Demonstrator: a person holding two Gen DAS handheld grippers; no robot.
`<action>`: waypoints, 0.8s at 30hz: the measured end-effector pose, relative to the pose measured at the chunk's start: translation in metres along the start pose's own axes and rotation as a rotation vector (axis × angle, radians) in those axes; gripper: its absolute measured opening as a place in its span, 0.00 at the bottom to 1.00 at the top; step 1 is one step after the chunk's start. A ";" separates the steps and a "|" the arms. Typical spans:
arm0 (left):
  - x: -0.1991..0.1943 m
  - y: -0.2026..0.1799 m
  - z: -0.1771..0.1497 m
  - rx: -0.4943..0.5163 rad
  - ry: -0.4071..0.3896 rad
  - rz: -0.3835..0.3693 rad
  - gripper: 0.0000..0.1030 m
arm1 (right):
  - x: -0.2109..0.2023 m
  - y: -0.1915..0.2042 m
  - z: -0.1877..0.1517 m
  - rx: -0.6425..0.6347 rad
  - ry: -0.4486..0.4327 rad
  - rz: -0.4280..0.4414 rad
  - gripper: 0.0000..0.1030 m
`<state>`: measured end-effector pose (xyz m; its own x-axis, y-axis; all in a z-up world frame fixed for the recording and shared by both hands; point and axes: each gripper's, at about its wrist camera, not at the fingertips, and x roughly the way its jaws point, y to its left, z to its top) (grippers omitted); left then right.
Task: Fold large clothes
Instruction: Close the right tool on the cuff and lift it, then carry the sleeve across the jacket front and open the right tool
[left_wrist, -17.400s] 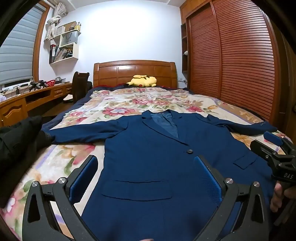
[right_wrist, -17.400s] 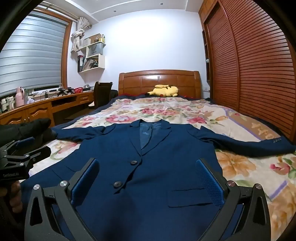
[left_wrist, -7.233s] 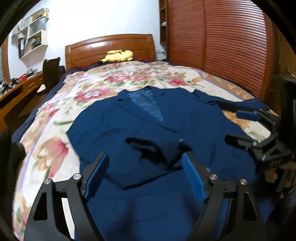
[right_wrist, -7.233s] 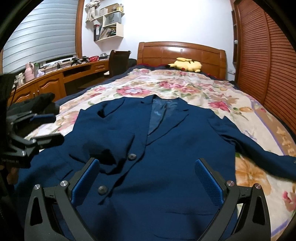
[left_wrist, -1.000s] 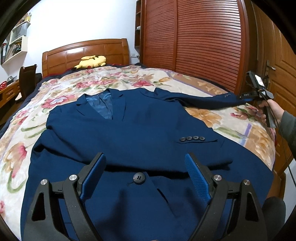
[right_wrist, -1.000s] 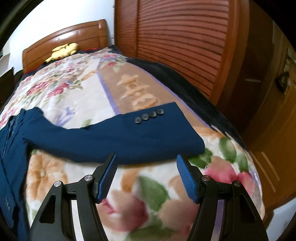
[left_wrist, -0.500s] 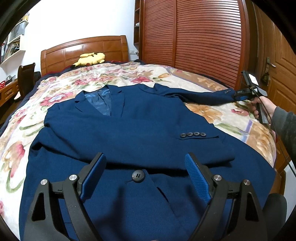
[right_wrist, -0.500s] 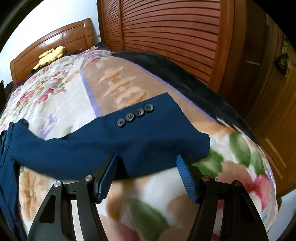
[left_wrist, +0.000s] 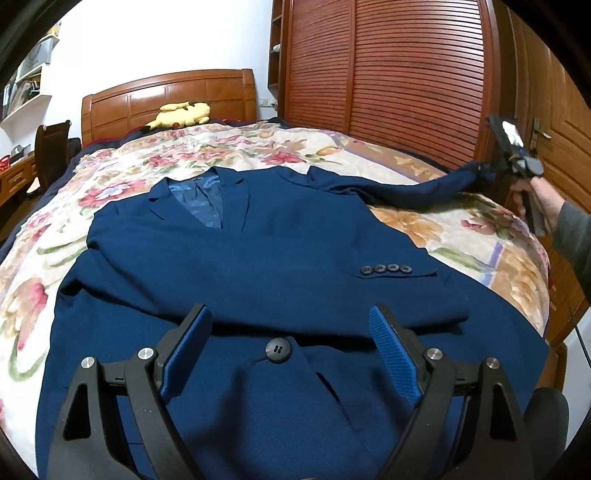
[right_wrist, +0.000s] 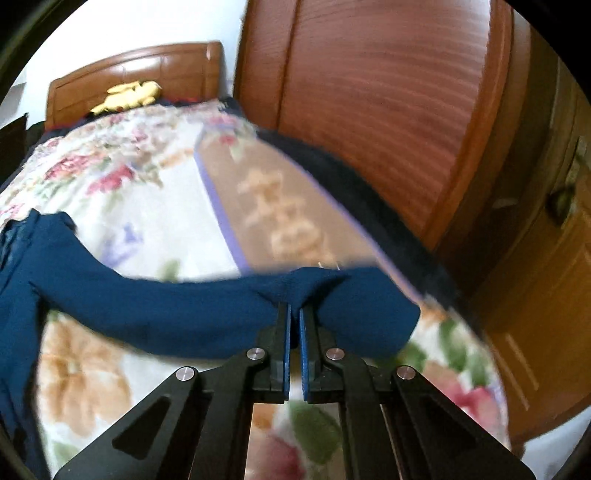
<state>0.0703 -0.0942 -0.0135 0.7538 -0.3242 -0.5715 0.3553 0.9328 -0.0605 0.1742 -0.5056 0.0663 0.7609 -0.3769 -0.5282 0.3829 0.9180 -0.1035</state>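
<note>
Presently: blue jacket (left_wrist: 258, 266) spread flat on flowered bed (left_wrist: 122, 162), one sleeve folded across its front. Right gripper (right_wrist: 294, 310) pinched tight on the other sleeve's cuff (right_wrist: 332, 295), raised off the bedspread. Left gripper (left_wrist: 291, 332) spread wide above the jacket's front button, gripping nothing.

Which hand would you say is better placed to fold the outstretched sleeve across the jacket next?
The right. The right gripper is shut on the outstretched sleeve near its cuff, already lifted off the bedspread. The left gripper hangs open over the jacket front, holding nothing.
</note>
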 end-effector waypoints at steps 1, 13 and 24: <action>-0.001 0.000 0.000 0.000 -0.003 -0.001 0.85 | -0.010 0.003 0.004 -0.008 -0.017 0.008 0.04; -0.017 0.013 0.000 0.004 -0.035 0.012 0.85 | -0.126 0.086 0.013 -0.199 -0.189 0.116 0.04; -0.038 0.043 -0.006 -0.011 -0.050 0.054 0.85 | -0.208 0.184 -0.018 -0.376 -0.311 0.331 0.04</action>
<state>0.0536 -0.0413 0.0012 0.7983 -0.2808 -0.5328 0.3075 0.9507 -0.0402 0.0772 -0.2563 0.1421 0.9480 -0.0295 -0.3169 -0.0697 0.9523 -0.2970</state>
